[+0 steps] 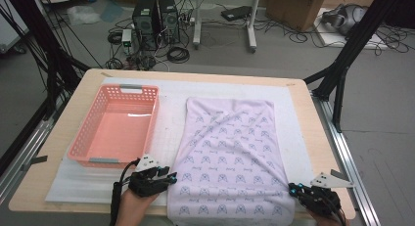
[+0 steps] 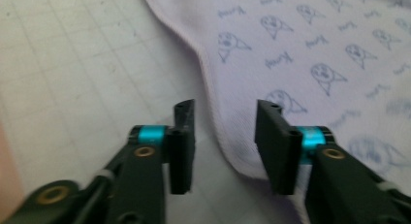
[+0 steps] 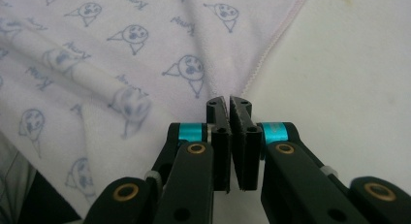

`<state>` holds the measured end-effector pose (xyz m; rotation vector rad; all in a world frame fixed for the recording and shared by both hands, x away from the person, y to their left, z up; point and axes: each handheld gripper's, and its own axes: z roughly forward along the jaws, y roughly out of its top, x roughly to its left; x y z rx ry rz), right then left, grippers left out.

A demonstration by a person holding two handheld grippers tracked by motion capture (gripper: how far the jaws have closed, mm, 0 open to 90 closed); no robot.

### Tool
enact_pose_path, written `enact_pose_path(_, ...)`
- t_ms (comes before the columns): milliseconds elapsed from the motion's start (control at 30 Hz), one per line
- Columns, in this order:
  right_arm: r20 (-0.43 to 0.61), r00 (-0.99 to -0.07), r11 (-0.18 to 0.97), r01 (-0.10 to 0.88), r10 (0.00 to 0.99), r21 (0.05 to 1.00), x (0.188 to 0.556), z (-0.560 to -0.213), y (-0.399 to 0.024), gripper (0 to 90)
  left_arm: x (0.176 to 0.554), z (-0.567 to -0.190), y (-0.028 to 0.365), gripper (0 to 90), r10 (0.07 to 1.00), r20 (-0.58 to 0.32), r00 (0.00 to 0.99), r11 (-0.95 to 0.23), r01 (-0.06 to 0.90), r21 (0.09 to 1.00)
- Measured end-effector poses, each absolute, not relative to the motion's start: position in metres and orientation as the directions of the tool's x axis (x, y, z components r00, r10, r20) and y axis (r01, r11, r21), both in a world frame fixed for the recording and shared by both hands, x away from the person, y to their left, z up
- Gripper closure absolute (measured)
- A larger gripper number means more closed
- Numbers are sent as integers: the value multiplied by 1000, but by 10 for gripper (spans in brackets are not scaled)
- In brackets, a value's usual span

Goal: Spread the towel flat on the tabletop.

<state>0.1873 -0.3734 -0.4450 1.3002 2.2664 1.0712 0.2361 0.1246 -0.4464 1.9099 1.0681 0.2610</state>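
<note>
A pale lilac towel [image 1: 230, 152] printed with small blue figures lies spread flat on the white mat, with creases fanning out from its near right edge. My left gripper [image 1: 171, 179] sits at the towel's near left edge. In the left gripper view its jaws [image 2: 225, 122] stand open, and the towel [image 2: 300, 49] hem lies between them without either pad touching it. My right gripper [image 1: 291, 188] is at the near right edge. In the right gripper view its jaws [image 3: 229, 105] are pressed together on the hem of the towel [image 3: 121, 54].
An empty pink plastic basket [image 1: 80, 138] stands on the white mat [image 1: 169, 113] to the left of the towel. The wooden table [image 1: 313, 133] ends just past the towel's right side. Black frame posts flank the table, with computers and cables on the floor beyond.
</note>
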Motion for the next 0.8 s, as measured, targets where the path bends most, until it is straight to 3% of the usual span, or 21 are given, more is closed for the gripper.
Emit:
enact_pose_path(100,117,-551,290,594,826,751,187,-445,-375,823,244,-443,118,511,754,-214,621,-224,549,806)
enact_pose_path(167,119,-540,270,586,833,764,191,-443,-372,704,253,-443,114,506,764,-214,609,-214,552,806)
enact_pose_path(233,114,-522,255,581,845,773,198,-442,-370,670,262,-445,109,506,773,-216,596,-215,567,795)
enact_pose_path(333,109,-503,252,593,857,765,212,-442,-365,645,270,-450,101,529,779,-199,594,-243,579,778)
enact_pose_path(400,103,-493,259,611,864,748,222,-446,-362,616,269,-450,97,587,798,-137,587,-276,557,783)
enact_pose_path(433,109,-491,257,618,864,743,225,-447,-361,631,269,-450,97,688,802,-98,589,-300,539,787)
enact_pose_path(467,113,-489,251,616,865,747,227,-447,-360,680,271,-450,100,794,792,-127,597,-290,551,782)
enact_pose_path(500,124,-502,255,619,856,743,229,-447,-359,797,272,-450,101,848,795,-140,590,-280,562,779)
enact_pose_path(533,123,-541,285,606,832,742,230,-447,-356,861,271,-448,101,855,802,-123,584,-293,565,771)
enact_pose_path(700,158,-644,325,564,749,759,227,-442,-336,871,266,-445,120,858,832,-116,542,-266,574,774)
enact_pose_path(800,134,-640,325,545,756,773,224,-437,-335,872,262,-446,126,856,833,-123,540,-259,576,775)
